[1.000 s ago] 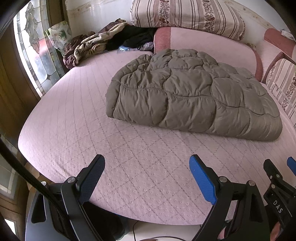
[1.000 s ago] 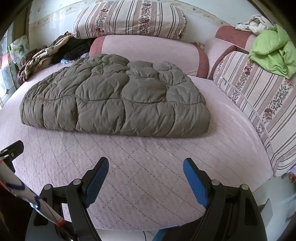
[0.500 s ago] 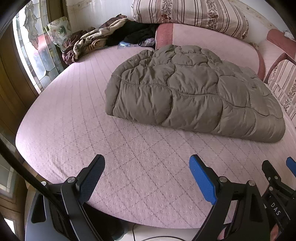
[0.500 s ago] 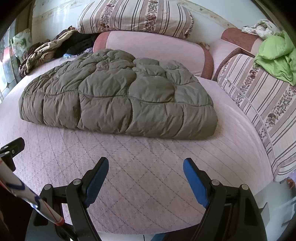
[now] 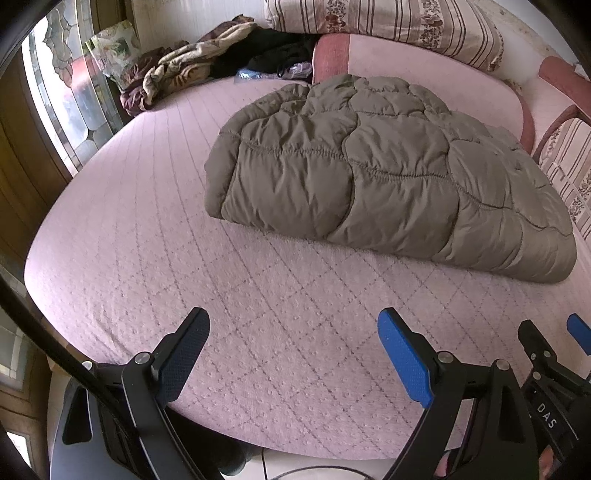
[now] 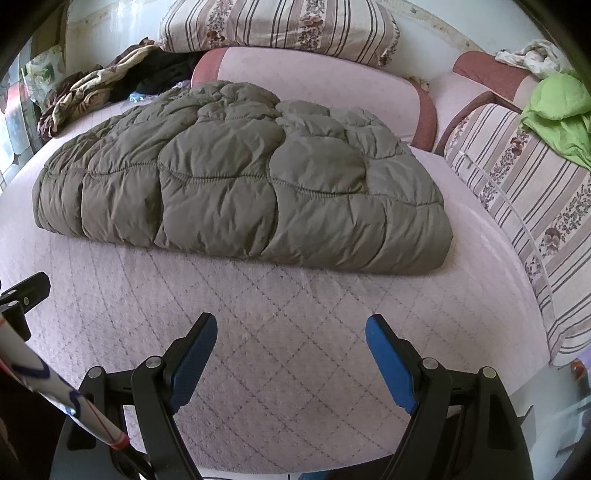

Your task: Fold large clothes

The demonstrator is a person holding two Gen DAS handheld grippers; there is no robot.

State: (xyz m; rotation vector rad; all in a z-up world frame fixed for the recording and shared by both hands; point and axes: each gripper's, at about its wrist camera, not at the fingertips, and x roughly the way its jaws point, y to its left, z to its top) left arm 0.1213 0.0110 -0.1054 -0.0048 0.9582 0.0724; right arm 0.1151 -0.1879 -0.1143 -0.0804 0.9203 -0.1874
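Observation:
An olive-green quilted puffer garment [image 5: 376, 173] [image 6: 243, 184] lies folded into a thick slab in the middle of the pink quilted bed [image 5: 155, 206] [image 6: 295, 317]. My left gripper [image 5: 293, 332] hovers over the bed's near edge, short of the garment's front fold, open and holding nothing. My right gripper [image 6: 291, 334] stands alongside it to the right, likewise open and holding nothing, a stretch of bare bedspread between it and the garment. The right gripper's blue fingertip [image 5: 578, 332] shows at the left wrist view's right edge.
A heap of brown, beige and black clothes [image 5: 192, 70] [image 6: 96, 88] lies at the bed's far left by a stained-glass window [image 5: 70, 110]. Striped cushions [image 6: 280, 26] and a pink bolster [image 6: 325, 85] line the back. A green cloth [image 6: 557, 110] sits on the right cushion [image 6: 532, 206].
Both grippers have drifted slightly forward and down toward the bed, so the garment looks a little larger and closer. Both grippers stay open and hold nothing.

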